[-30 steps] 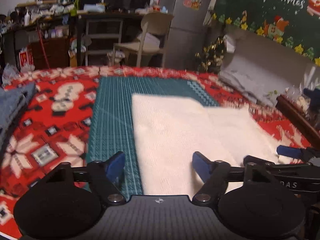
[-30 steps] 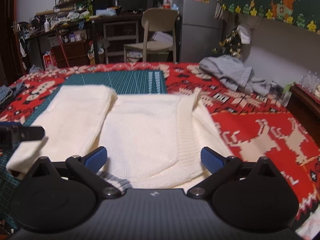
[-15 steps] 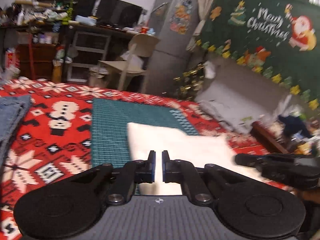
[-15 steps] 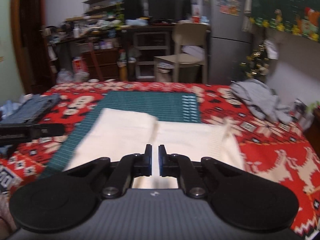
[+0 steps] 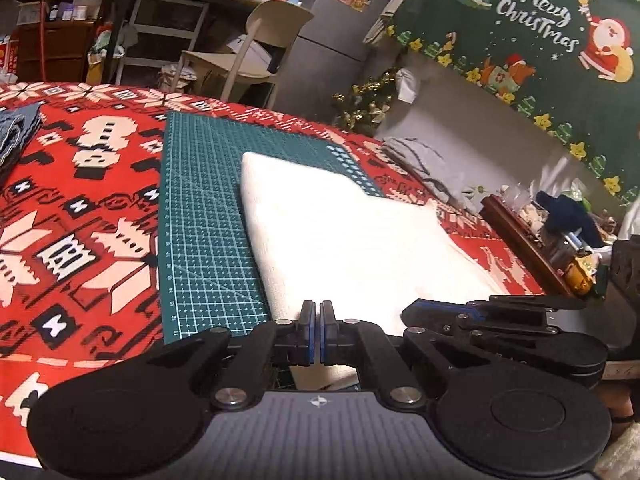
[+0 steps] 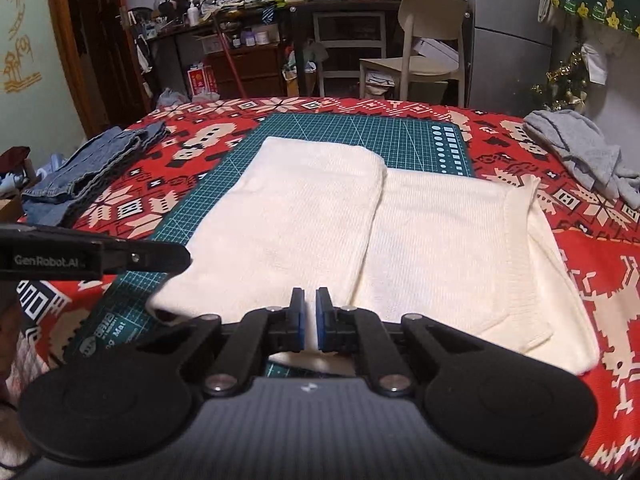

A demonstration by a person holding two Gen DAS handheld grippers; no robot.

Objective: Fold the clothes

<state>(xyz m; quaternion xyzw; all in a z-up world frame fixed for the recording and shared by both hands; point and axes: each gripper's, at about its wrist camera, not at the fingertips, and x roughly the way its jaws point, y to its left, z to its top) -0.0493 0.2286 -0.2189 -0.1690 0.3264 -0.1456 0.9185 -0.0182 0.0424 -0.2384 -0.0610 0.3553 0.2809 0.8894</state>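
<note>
A white knit sweater [image 6: 320,208] lies folded lengthwise on the green cutting mat [image 6: 360,128], its ribbed band [image 6: 516,248] to the right. My right gripper [image 6: 311,320] is shut at the sweater's near edge, pads pinched on the knit. My left gripper [image 5: 316,332] is shut the same way on the near left part of the sweater [image 5: 340,240]. In the right wrist view the left gripper [image 6: 182,258] comes in from the left over the sweater's edge, and the near left corner [image 6: 160,308] is raised off the mat. In the left wrist view the right gripper [image 5: 408,312] lies close alongside.
Folded jeans [image 6: 88,172] lie at the table's left edge and a crumpled grey garment [image 6: 580,152] at the far right. A red patterned tablecloth [image 5: 80,220] covers the table. A wooden tray [image 5: 520,232] of small items stands off to the right, and a chair [image 6: 424,40] beyond the far edge.
Both grippers went from wide open to shut at the sweater's near edge. Both views then drew back and tilted up, showing more of the sweater and the room.
</note>
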